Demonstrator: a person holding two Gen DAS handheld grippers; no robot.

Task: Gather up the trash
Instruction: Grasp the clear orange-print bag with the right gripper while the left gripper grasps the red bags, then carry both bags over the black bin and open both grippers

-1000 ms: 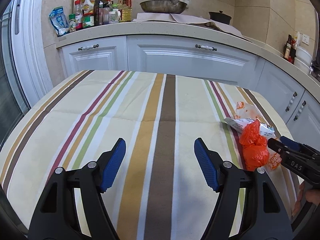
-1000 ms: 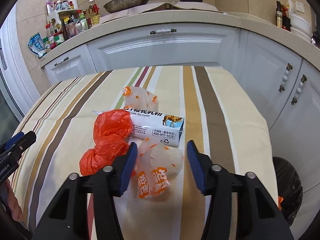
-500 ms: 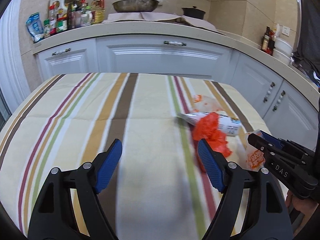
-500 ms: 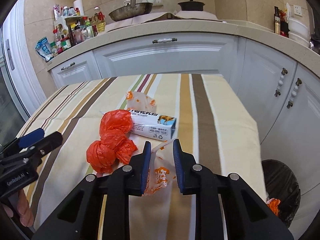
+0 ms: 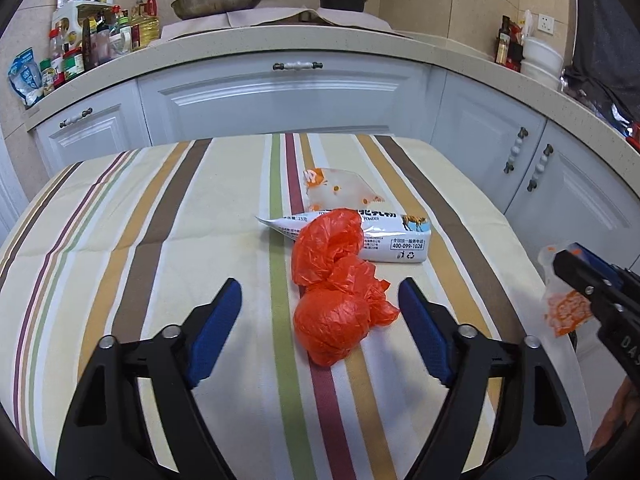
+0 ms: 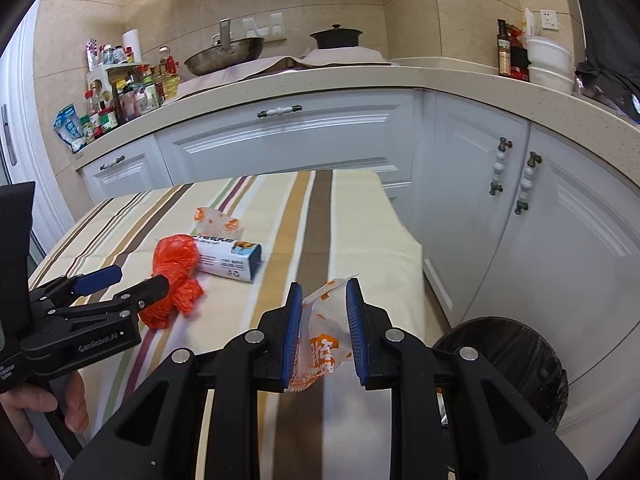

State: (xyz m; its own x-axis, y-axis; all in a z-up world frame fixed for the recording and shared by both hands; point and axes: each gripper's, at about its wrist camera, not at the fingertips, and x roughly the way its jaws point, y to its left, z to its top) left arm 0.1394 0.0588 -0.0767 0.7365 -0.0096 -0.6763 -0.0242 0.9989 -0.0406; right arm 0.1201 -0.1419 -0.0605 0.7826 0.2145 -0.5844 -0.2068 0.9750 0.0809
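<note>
Your right gripper point(image 6: 324, 332) pinches a clear orange-printed wrapper point(image 6: 320, 344) off the tabletop's point(image 5: 160, 240) right edge above the bin point(image 6: 508, 364), while your left gripper point(image 5: 320, 332) gapes wide around the orange bag point(image 5: 332, 276) beside the milk-powder packet point(image 5: 392, 236).

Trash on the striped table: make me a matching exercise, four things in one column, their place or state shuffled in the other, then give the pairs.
Things
1. orange plastic bag
2. white milk powder packet
3. clear wrapper with orange print
4. black trash bin

Places or states
A. on the floor beside the table, at the cabinets
B. pinched in the right gripper, lifted off the table
C. crumpled, lying between the open fingers of the left gripper
D. flat on the striped tablecloth, partly under the orange plastic bag

Pairs: 1-C, 2-D, 3-B, 4-A
</note>
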